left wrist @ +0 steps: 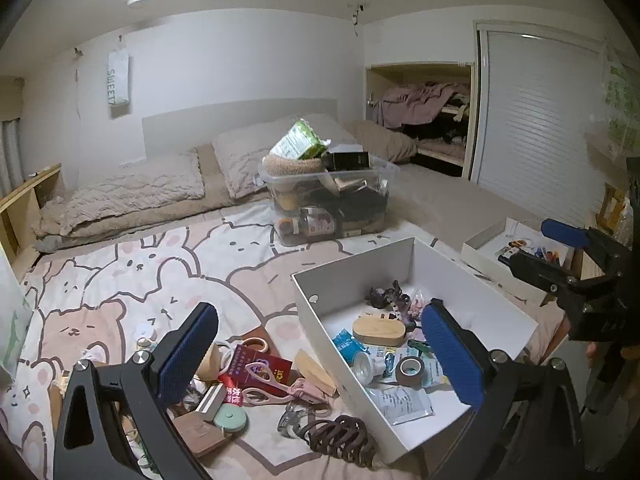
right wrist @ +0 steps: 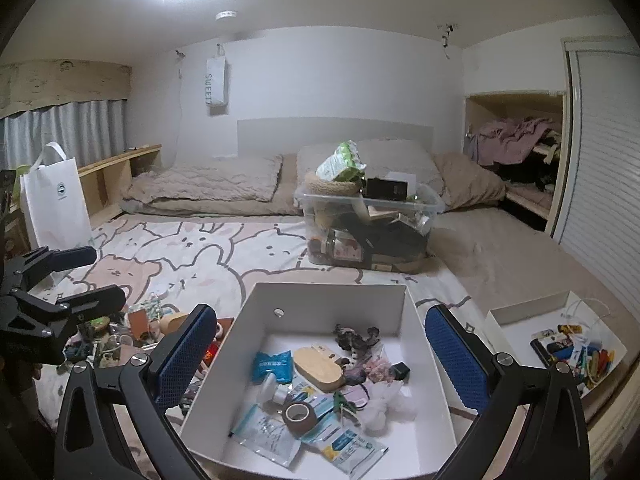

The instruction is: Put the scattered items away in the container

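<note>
A white box [left wrist: 352, 264] [right wrist: 328, 300] stands on the cartoon bedsheet and holds a wooden oval piece [right wrist: 318, 368], a brown tape roll [right wrist: 299, 414], packets and small clips. Left of the box lies a scatter: pink scissors [left wrist: 272, 384], a red packet [left wrist: 256, 366], a mint tape measure [left wrist: 230, 420], a brown hair claw [left wrist: 340, 436]. My left gripper [left wrist: 320, 308] [right wrist: 96, 276] hangs open and empty above the scatter and the box's left wall. My right gripper [right wrist: 320, 312] [left wrist: 536, 246] is open and empty, straddling the box from the near side.
A clear plastic bin [left wrist: 386, 168] [right wrist: 436, 200] packed with things sits farther up the bed. A smaller white tray [right wrist: 528, 308] of small items is at the right edge. A white carrier bag [right wrist: 56, 200] stands at the left. Pillows lie at the headboard.
</note>
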Tool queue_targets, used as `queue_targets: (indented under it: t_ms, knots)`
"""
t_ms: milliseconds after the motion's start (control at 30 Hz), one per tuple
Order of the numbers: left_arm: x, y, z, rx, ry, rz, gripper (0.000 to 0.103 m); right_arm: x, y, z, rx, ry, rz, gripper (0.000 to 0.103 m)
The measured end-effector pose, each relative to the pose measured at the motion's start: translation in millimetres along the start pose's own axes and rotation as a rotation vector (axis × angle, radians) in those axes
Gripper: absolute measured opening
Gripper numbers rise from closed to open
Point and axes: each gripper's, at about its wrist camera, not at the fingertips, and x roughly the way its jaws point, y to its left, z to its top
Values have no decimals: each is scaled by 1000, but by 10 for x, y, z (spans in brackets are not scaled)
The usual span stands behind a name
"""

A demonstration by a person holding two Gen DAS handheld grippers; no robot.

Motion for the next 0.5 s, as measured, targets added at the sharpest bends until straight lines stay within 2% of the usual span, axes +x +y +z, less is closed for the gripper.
queue_targets:
  t_ms: [367,500]
  knots:
    - [-462,-5,-195,50,-60,8,103,-393,320,-90,-78,-68,12,103]
    - [-598,66,-293,39,-73,5,103,-512,375,-153,-80,-88,26,103]
